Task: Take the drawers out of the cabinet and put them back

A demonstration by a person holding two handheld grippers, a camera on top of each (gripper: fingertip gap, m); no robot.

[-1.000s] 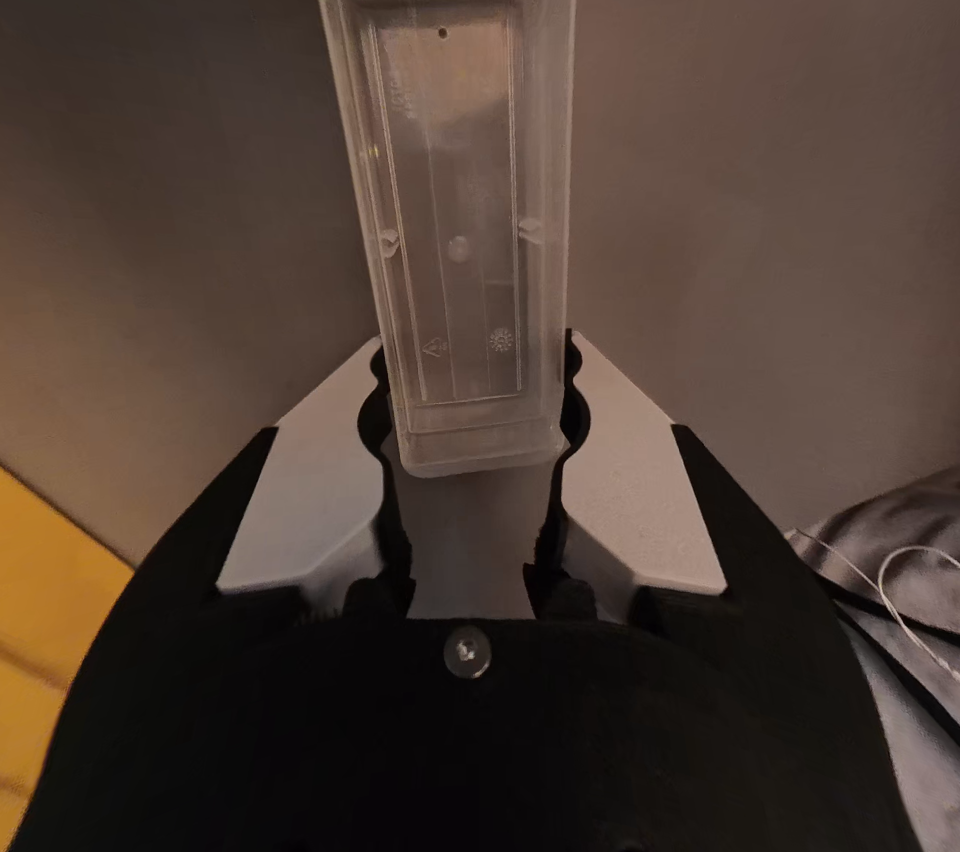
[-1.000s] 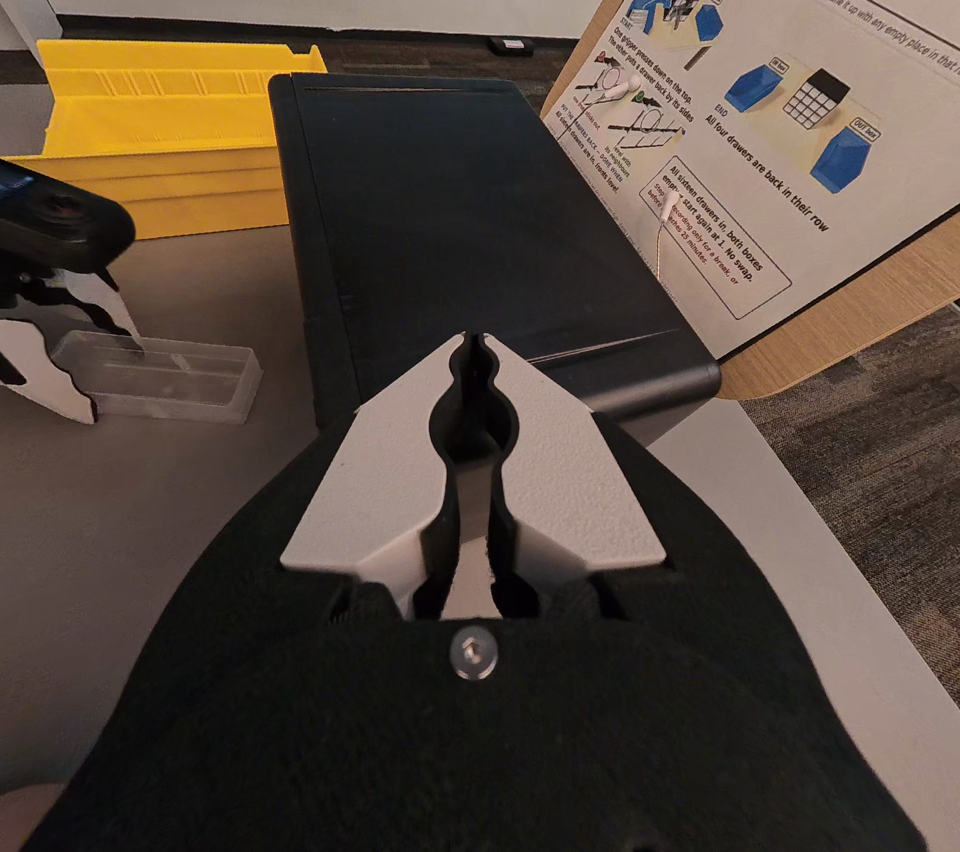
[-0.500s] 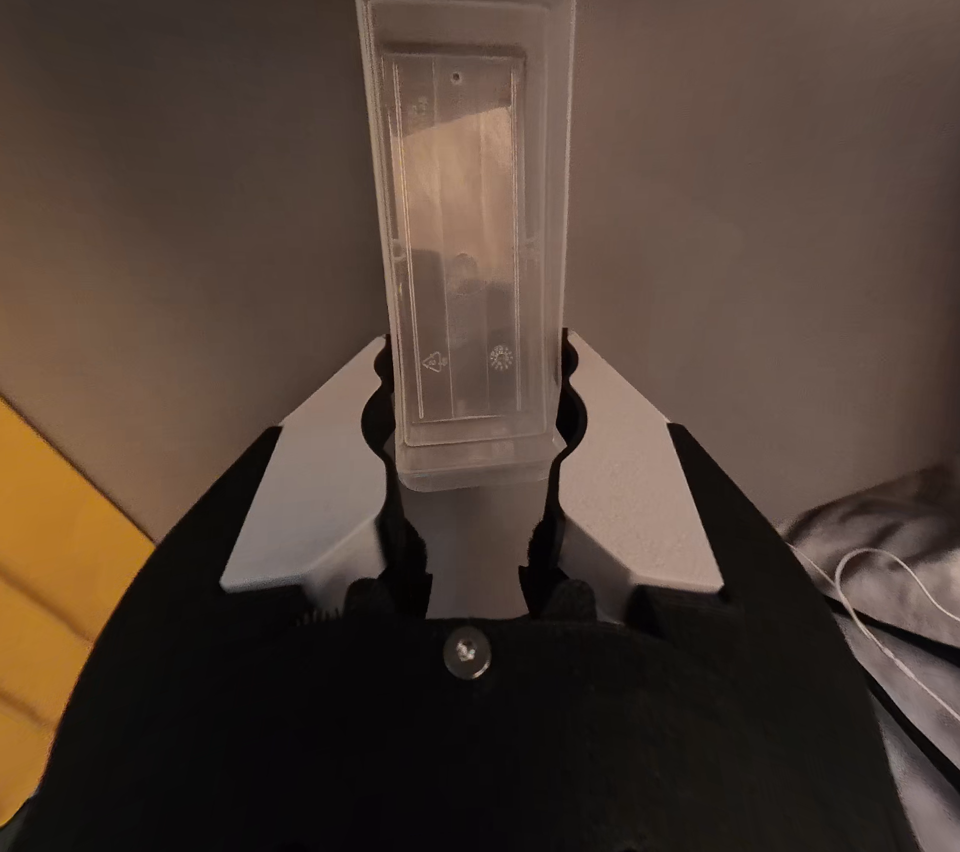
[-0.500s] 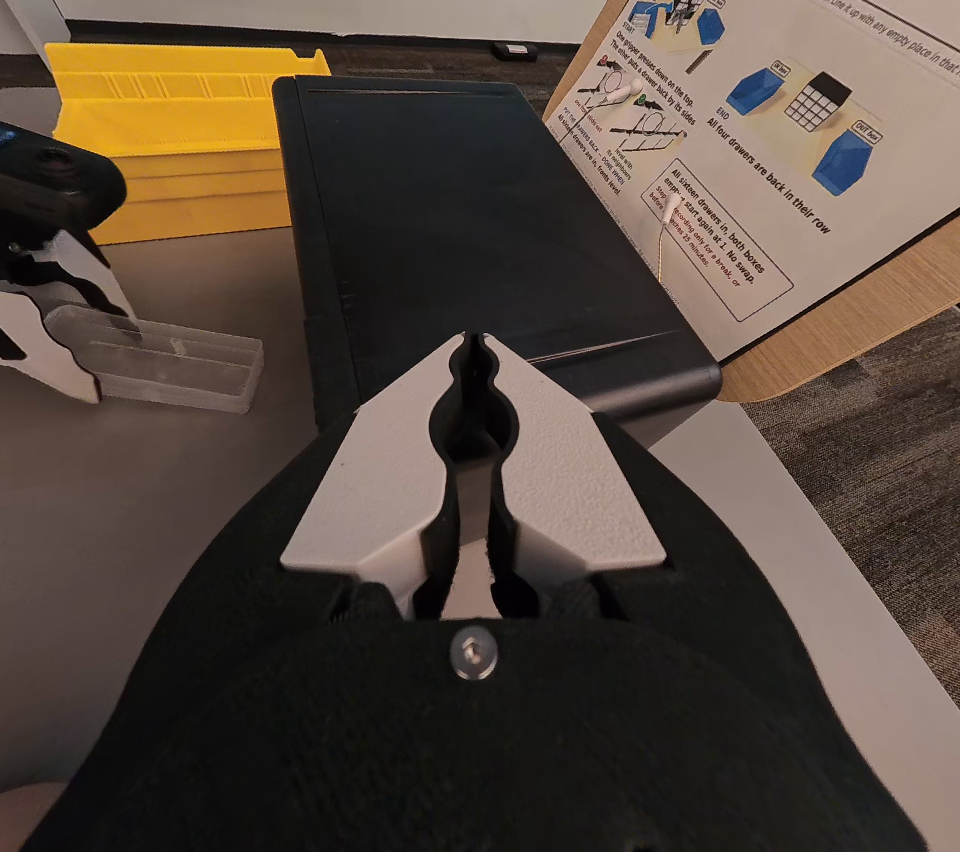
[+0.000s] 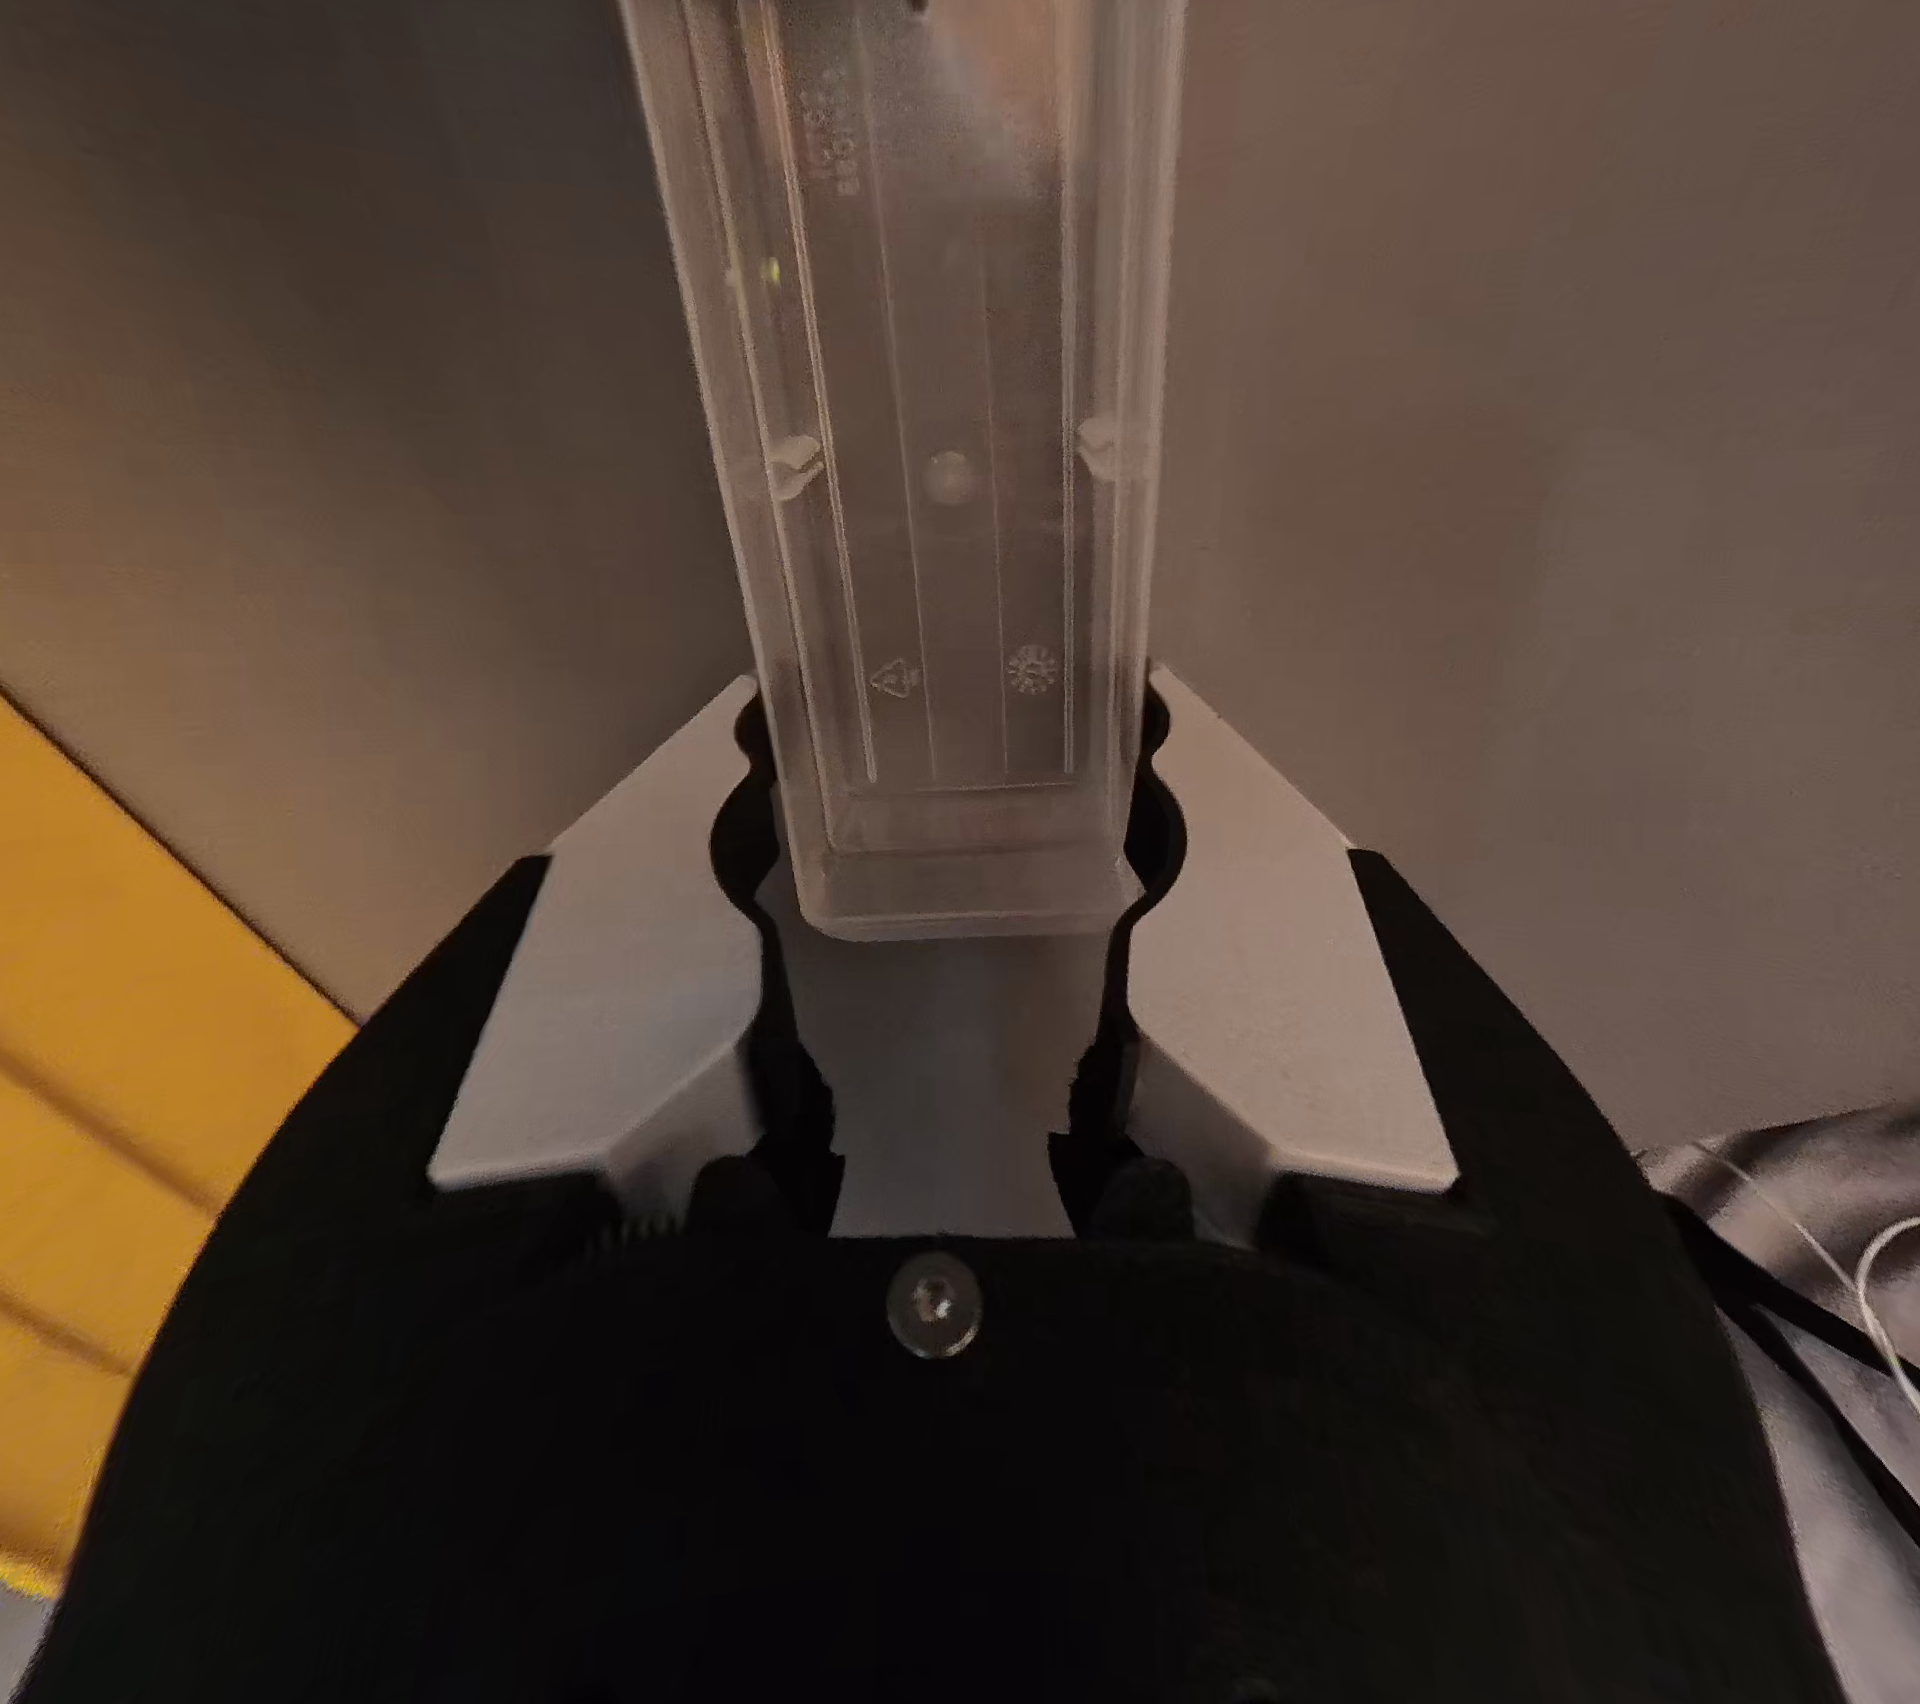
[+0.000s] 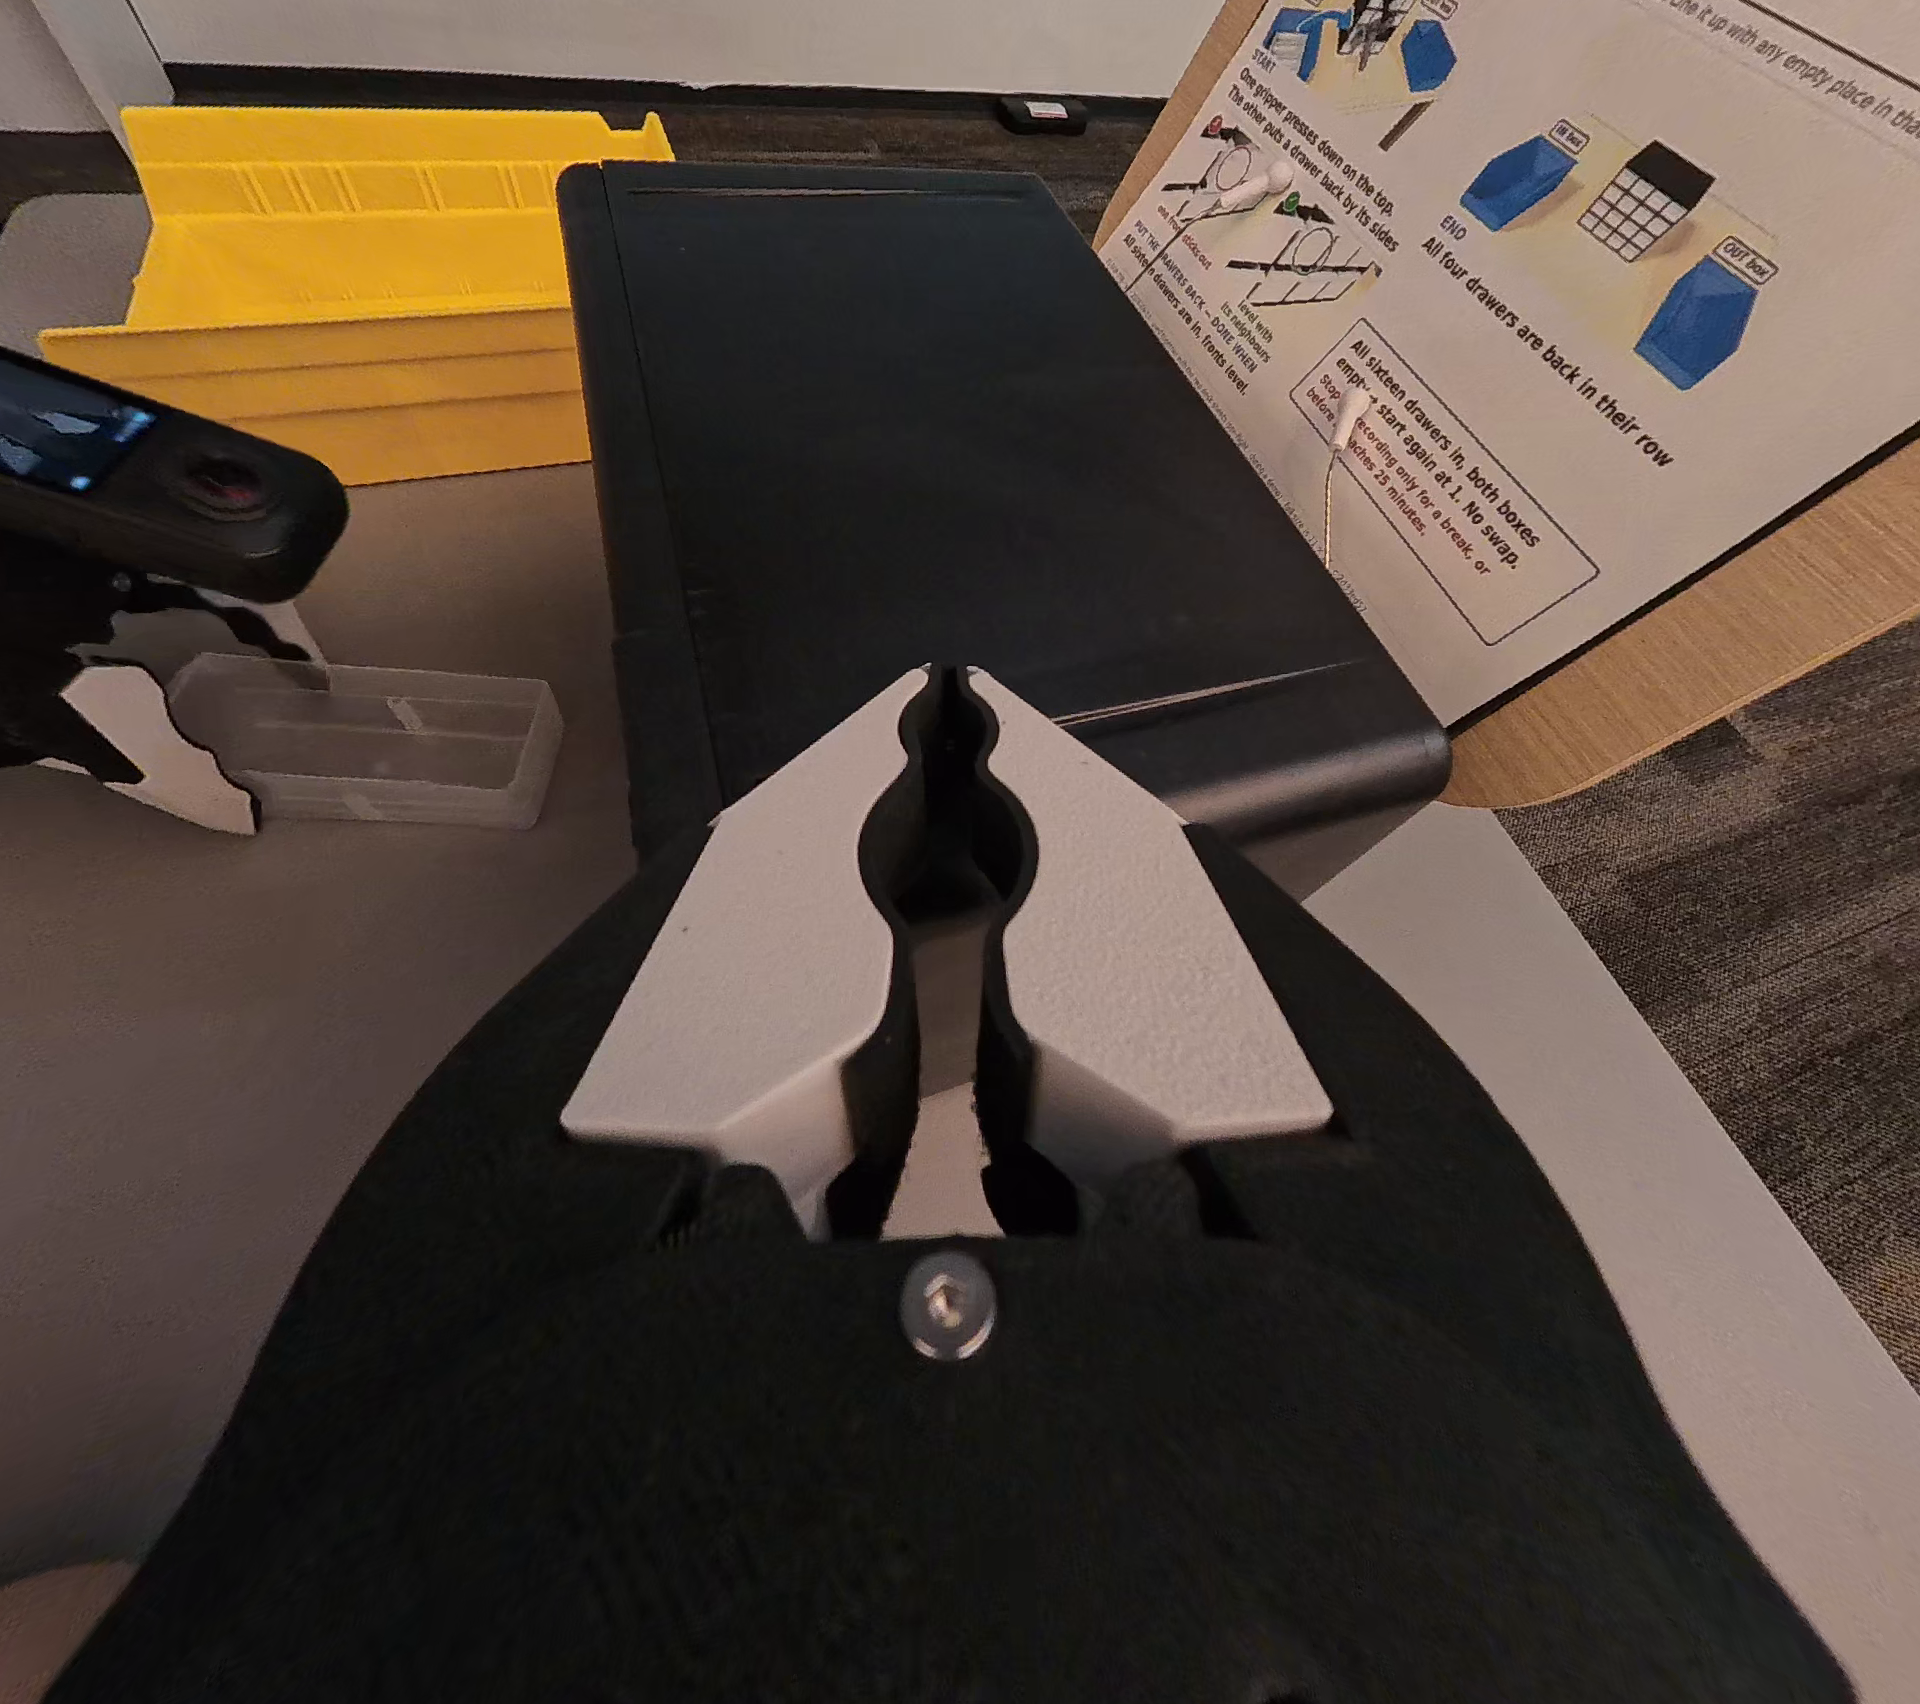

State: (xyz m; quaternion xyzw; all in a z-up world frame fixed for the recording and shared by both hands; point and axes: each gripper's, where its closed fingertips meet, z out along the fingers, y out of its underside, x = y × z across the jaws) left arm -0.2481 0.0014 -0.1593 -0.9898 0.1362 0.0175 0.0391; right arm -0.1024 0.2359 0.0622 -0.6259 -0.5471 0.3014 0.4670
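You are working over a grey tabletop (image 6: pixel 312 1083). The black cabinet (image 6: pixel 935 449) is lying across its middle, running from near your right tool to the far edge. A leaning board with a printed instruction sheet (image 6: pixel 1558 200) is standing just right of the cabinet, and a yellow bin (image 6: pixel 343 304) is sitting at the far left, just beside the cabinet's far end.

Your right tool (image 6: pixel 945 678) is hovering over the near end of the cabinet with its fingers pressed together and nothing between them; you cannot tell from this view whether it is touching the lid.

Your left tool (image 5: pixel 951 807) is gripping the clear drawer (image 5: pixel 914 304) by its near end, a finger on each long side. In the right wrist view the drawer (image 6: pixel 395 740) is lying level, low over the tabletop, left of the cabinet and apart from it, pointing its free end toward the cabinet's side.
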